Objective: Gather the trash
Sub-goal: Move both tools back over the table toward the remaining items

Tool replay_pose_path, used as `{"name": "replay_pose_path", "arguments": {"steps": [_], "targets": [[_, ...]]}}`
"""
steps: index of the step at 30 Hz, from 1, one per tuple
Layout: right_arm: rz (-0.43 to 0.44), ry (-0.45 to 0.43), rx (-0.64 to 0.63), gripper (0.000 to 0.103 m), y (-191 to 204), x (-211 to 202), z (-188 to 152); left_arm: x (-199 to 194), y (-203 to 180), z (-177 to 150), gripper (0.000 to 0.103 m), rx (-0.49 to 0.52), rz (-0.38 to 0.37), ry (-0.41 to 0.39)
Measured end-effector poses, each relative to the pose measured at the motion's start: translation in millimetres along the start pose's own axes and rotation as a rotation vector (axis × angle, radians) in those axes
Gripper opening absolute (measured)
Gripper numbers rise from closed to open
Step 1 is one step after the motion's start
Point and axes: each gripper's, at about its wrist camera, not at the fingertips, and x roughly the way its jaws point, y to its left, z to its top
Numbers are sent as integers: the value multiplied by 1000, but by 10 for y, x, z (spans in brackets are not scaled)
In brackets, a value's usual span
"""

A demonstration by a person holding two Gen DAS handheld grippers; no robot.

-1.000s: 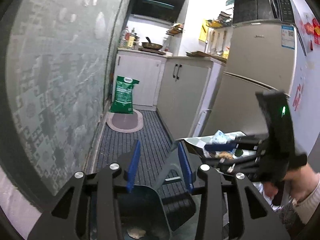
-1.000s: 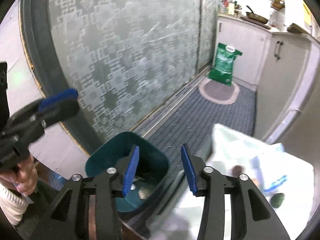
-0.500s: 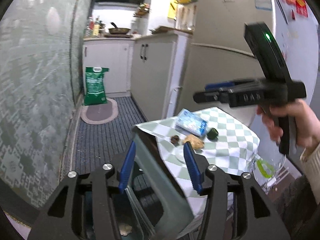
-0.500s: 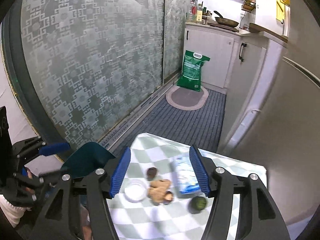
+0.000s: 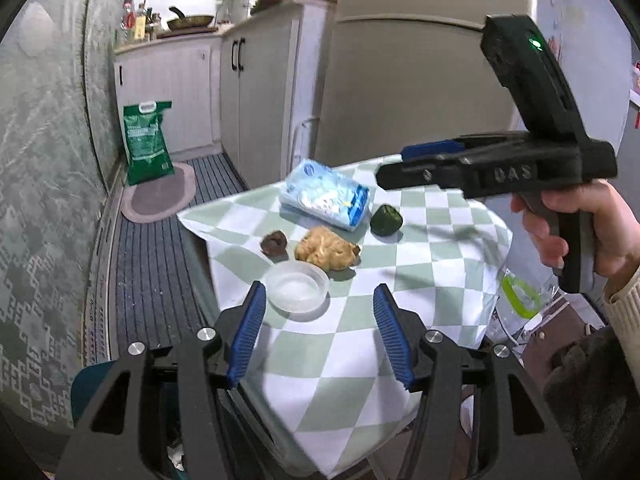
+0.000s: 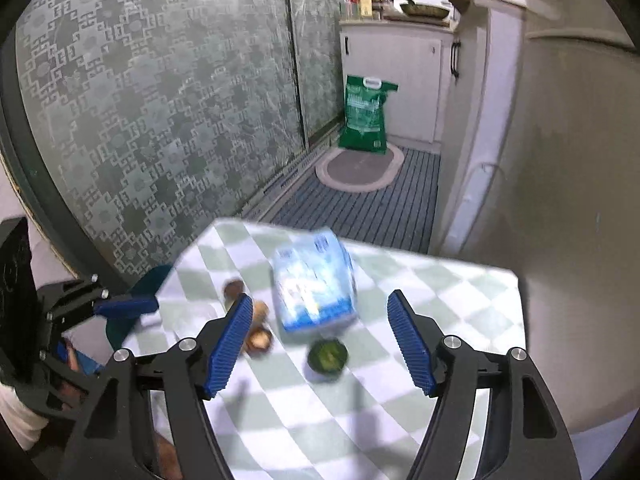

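Table [image 5: 452,276], small, draped in a green-and-white checked cloth; stands in a narrow kitchen beside a beige refrigerator [image 5: 408,92] and patterned frosted sliding doors [image 6: 160,112].

Items on the cloth, clustered toward its far side:
- Tissue pack [image 5: 324,196], blue and white, lying flat at the back of the group.
- Dark green crumpled lump [image 5: 386,220], just right of the pack in the left wrist view; kind cannot be told.
- Tan crumpled piece [image 5: 326,248], centre of the group.
- Small brown piece [image 5: 274,243], just left of the tan one.
- Clear round plastic lid or dish [image 5: 297,291], nearest the left gripper.

Left gripper [image 5: 318,338]: blue-padded jaws spread, having just been opening; nothing between them, held above the cloth's near edge with the clear dish just beyond the tips.

Right gripper [image 6: 320,340]: jaws spread wide, also just been opening; nothing gripped, hovering over the tissue pack and green lump. A hand [image 5: 576,228] holds its grip.

Dark teal bin [image 5: 90,380]: on the floor below the table's left edge, mostly hidden.

Background: green sack [image 6: 366,114] on an oval mat [image 6: 360,168], white cabinets [image 5: 248,96].
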Motion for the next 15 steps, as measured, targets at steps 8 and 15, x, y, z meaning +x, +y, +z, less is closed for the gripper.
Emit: {"name": "replay_pose_path", "arguments": {"steps": [8,15], "targets": [[2,50,0,71,-147,47,-232,211,-31,16,59,19,76,32],[5,74,-39,71,-109,40,-344,302,-50,59,59,15,91,35]]}}
